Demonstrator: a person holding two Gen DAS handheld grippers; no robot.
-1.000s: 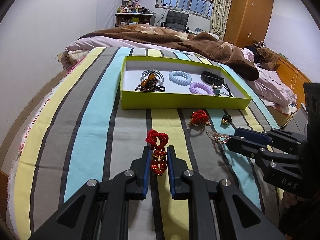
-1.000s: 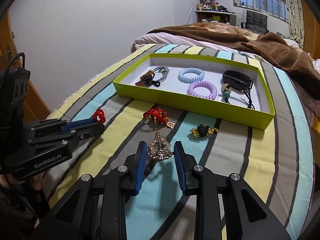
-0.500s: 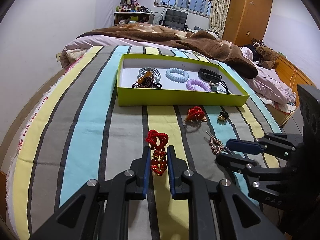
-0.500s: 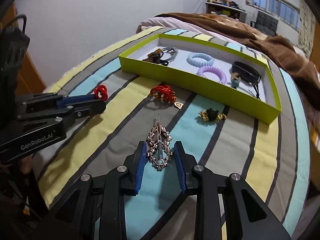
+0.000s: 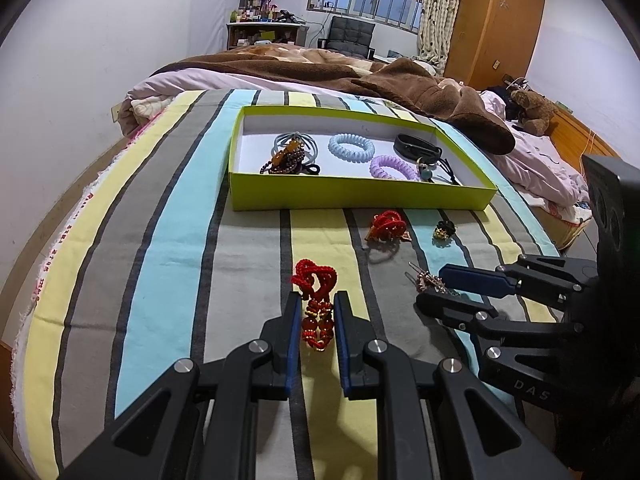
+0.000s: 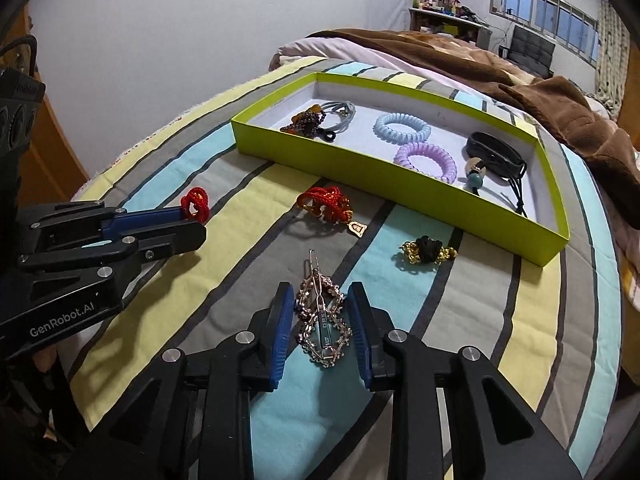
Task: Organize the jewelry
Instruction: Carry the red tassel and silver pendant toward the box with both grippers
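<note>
My left gripper [image 5: 318, 308] is shut on a red bead and cord bracelet [image 5: 316, 280], whose looped end sticks out past the fingertips. Seen from the right wrist, that left gripper [image 6: 196, 224] hovers at the left, just above the striped bedspread. My right gripper [image 6: 319, 289] is shut on a rhinestone hair clip [image 6: 322, 320], which fills the gap between its blue pads. The left wrist view shows the right gripper [image 5: 431, 285] low at the right. Beyond both stands a lime-green tray [image 5: 360, 196] [image 6: 400, 196] holding hair ties, coil bands and a black band.
A red cord bracelet with a gold pendant [image 6: 326, 206] and a black-and-gold piece [image 6: 426, 250] lie on the bedspread in front of the tray. A brown blanket [image 5: 360, 76] is heaped behind the tray. The bed's edge drops off at the left.
The right gripper has rolled and tipped a little, and the hair clip now sits deeper between its pads. The left gripper has kept still with the red bracelet.
</note>
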